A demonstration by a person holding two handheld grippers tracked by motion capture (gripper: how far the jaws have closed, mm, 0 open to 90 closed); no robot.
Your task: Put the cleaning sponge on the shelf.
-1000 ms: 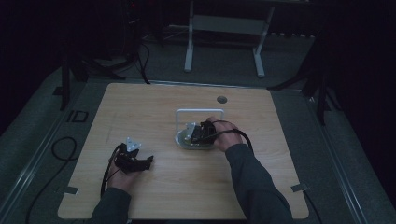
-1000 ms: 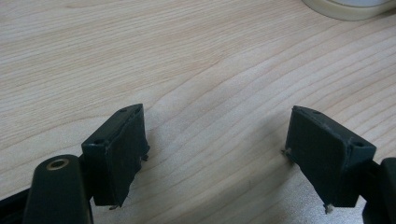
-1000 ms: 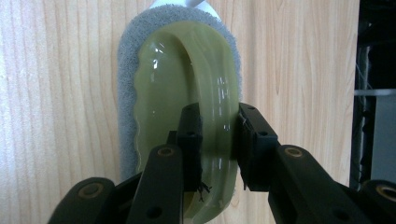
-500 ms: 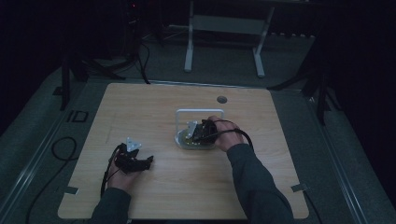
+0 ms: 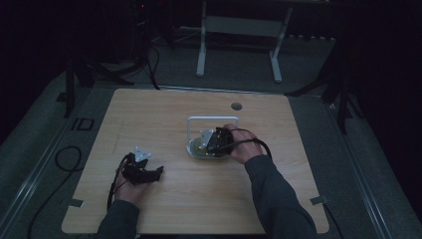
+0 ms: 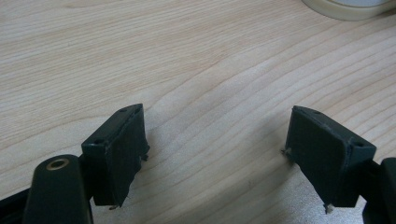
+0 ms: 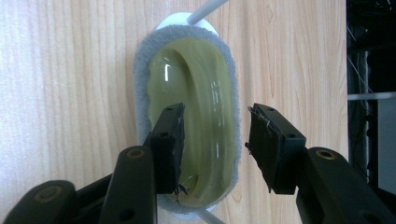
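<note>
One yellowish oval dish (image 7: 196, 121) edged in grey fuzzy padding sits on a white wire stand (image 5: 211, 119) near the middle of the tabletop (image 5: 164, 114). The right gripper (image 7: 215, 149) hangs just above it; its jaws have just been opening and now stand parted, one over the dish's hollow and the other over its rim, with the rim between them but not pinched. In the high view this gripper (image 5: 217, 140) lies over the dish's right side. The left gripper (image 5: 144, 172) rests well apart at the near left, its jaws spread wide over bare wood with nothing between them.
</note>
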